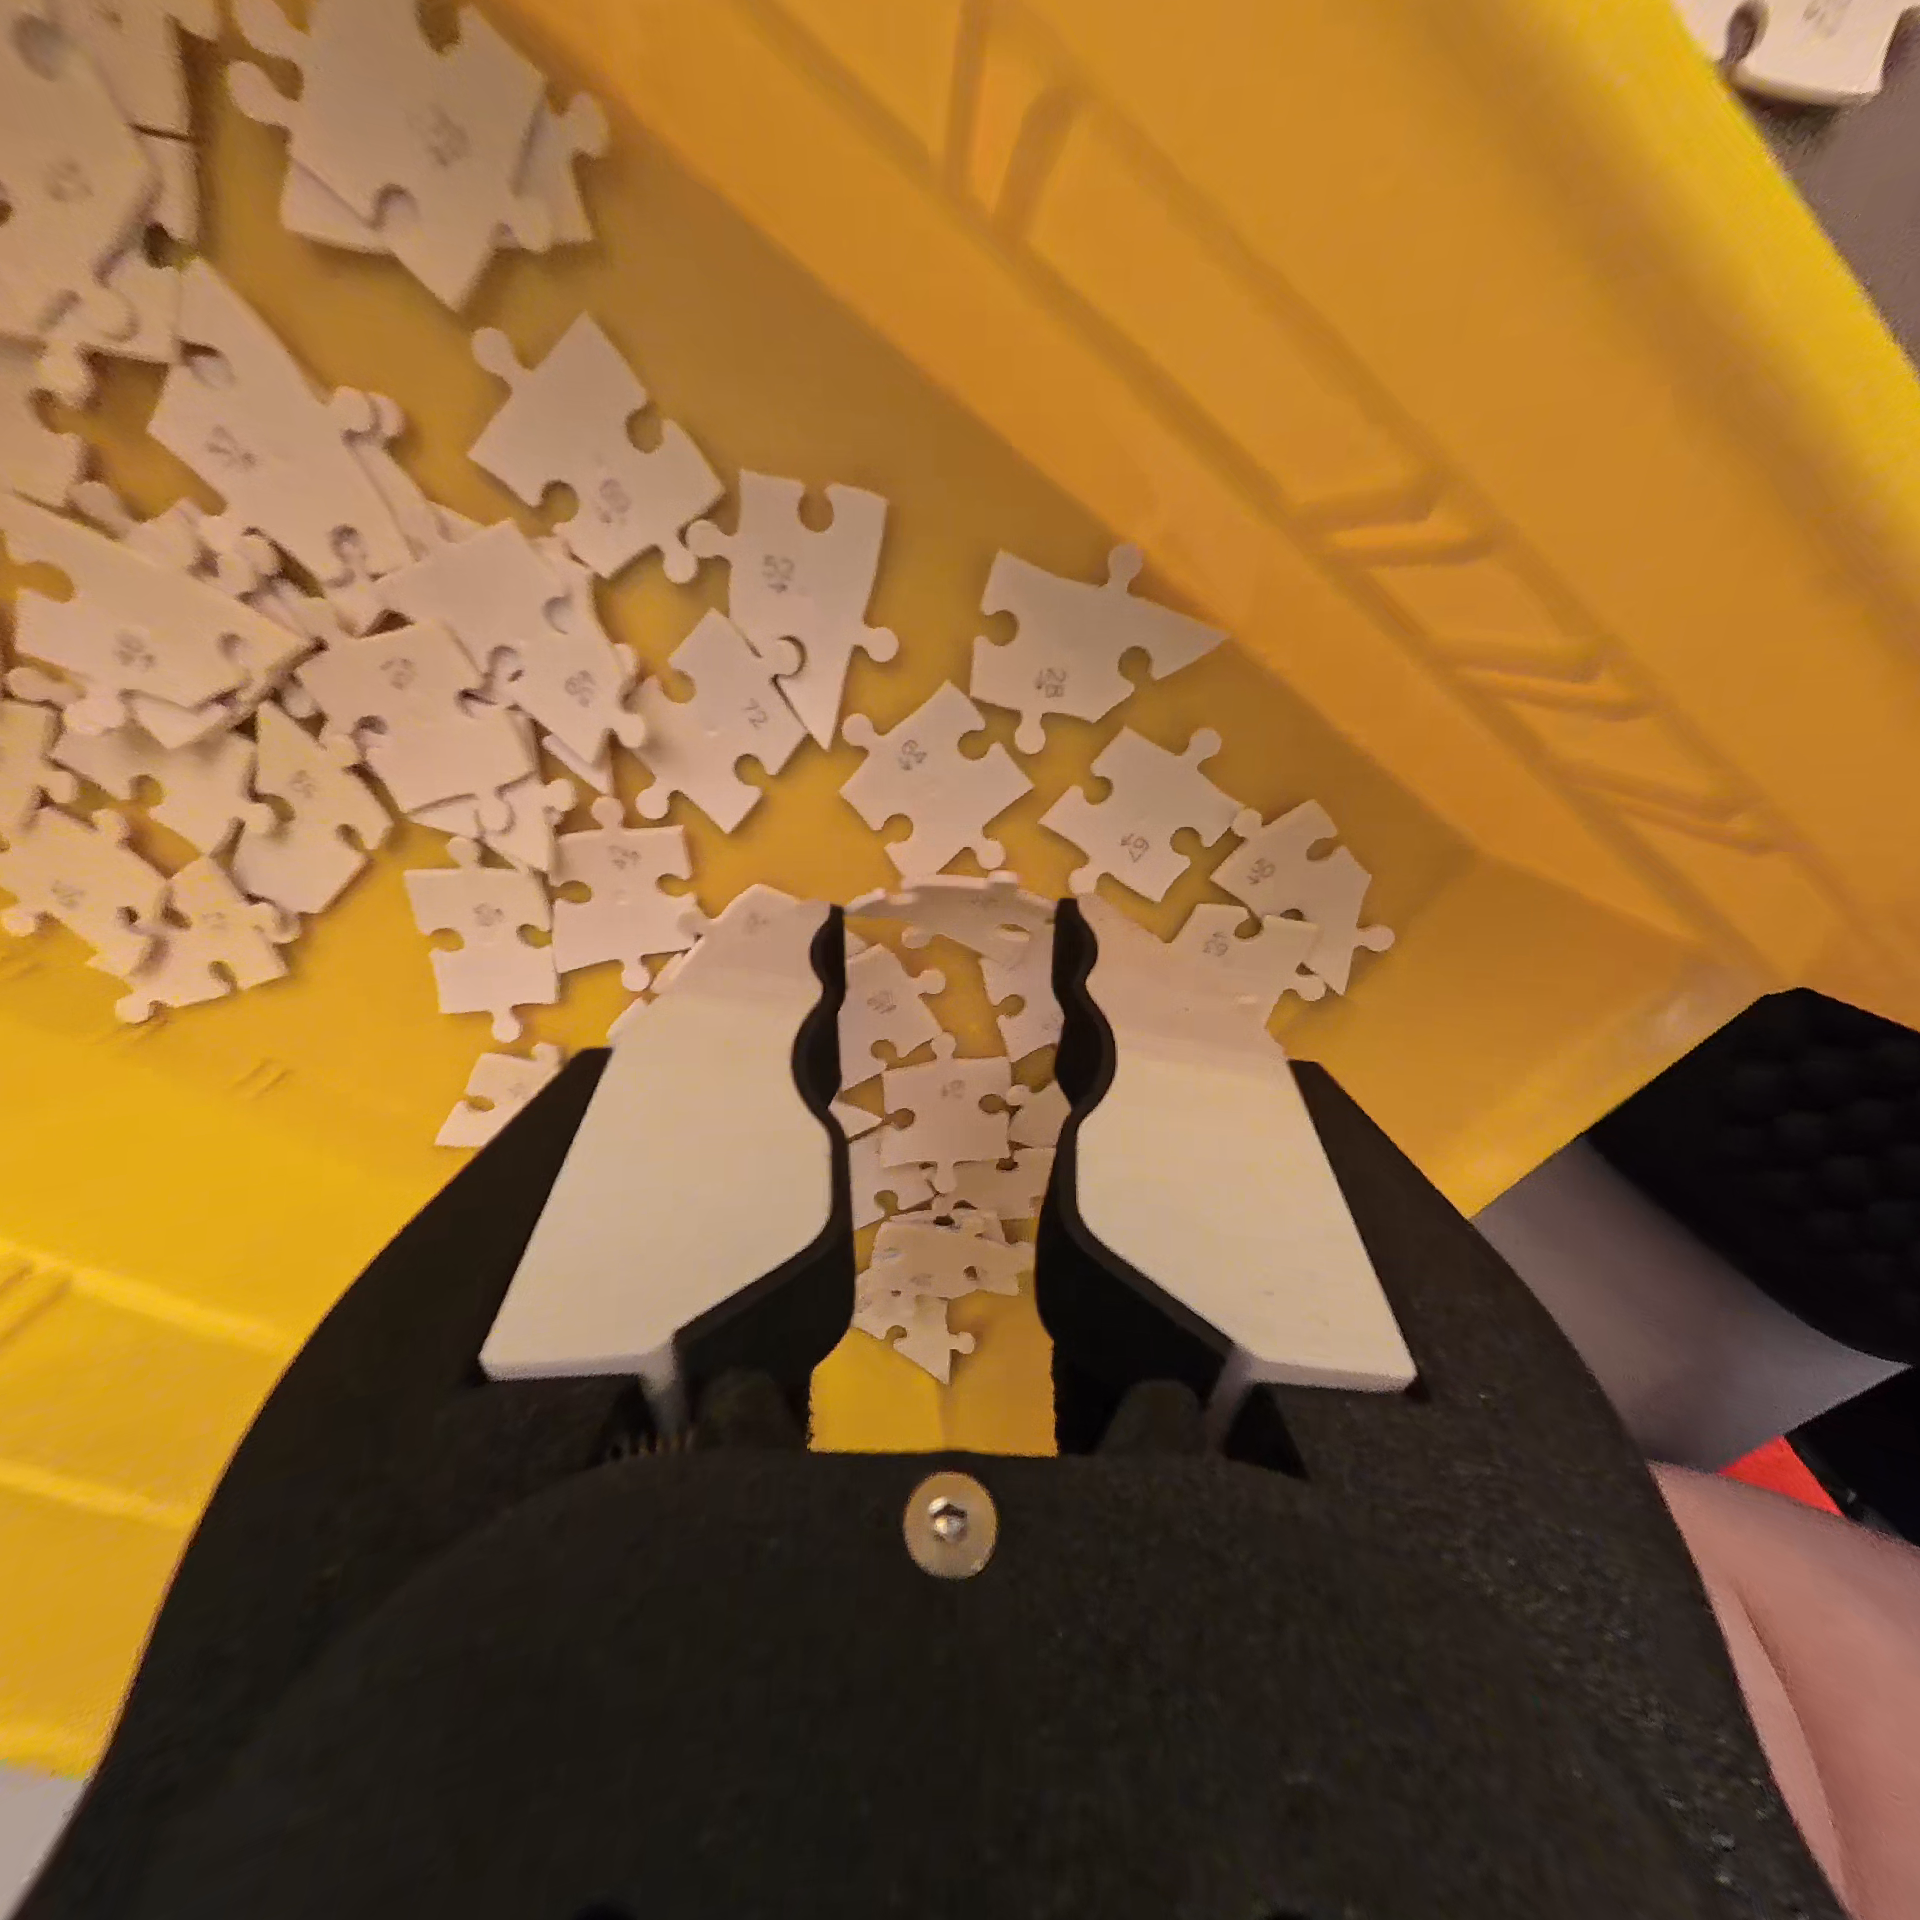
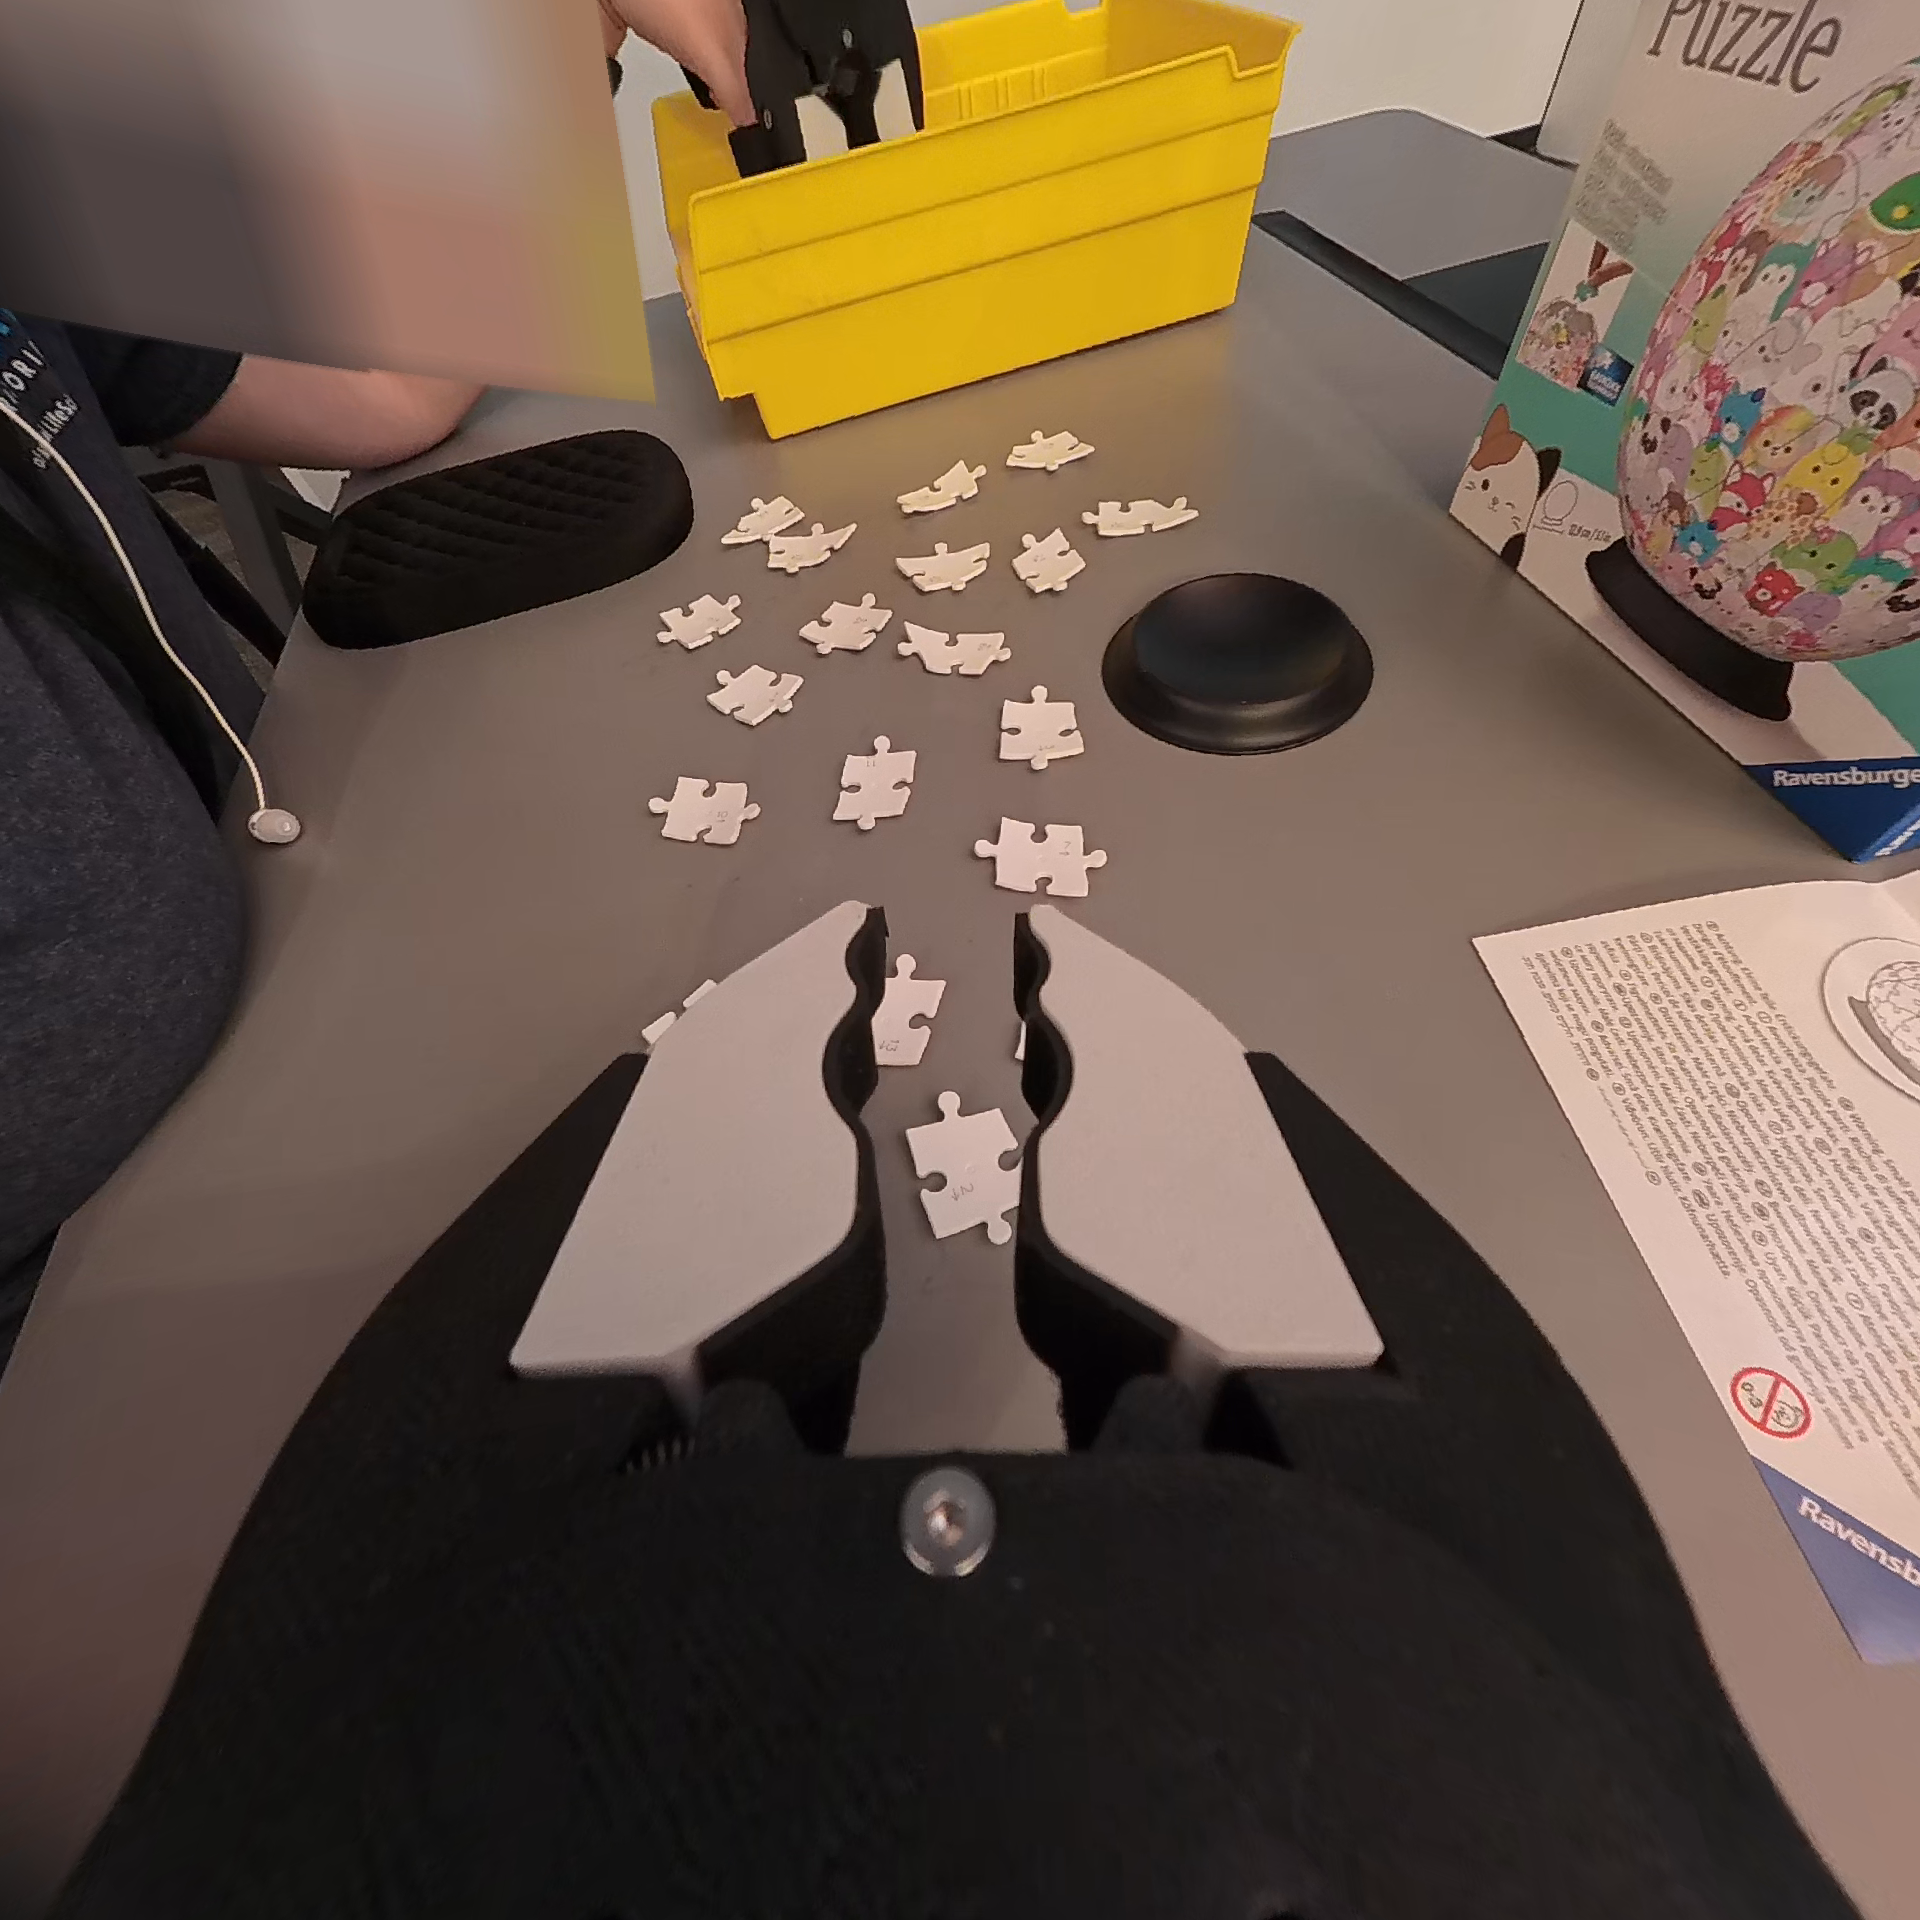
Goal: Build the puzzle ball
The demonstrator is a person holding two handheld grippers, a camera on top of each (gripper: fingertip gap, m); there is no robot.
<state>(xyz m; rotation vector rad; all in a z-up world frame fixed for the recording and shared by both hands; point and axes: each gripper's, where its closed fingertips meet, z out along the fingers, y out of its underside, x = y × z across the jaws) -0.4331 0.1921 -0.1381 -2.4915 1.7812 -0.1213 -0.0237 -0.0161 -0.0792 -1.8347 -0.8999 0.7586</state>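
We record even, soft indoor light in both views, with no harsh glare. The yellow bin (image 1: 1247, 343) casts a warm tint over the loose puzzle pieces (image 1: 582, 468), which smear with blur toward the upper left. Wide-angle bending curves the grey table (image 2: 1403, 852) edges. We note faint shadows under the table pieces.

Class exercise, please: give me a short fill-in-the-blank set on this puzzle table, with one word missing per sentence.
1. The left tool reaches into a bin coloured ____.
2. The round black stand on the table holds ____ pieces.
3. The loose pieces on the table lie ____ side up.
4. The right tool hovers with its jaws ____.

Missing words: yellow; no; white; open
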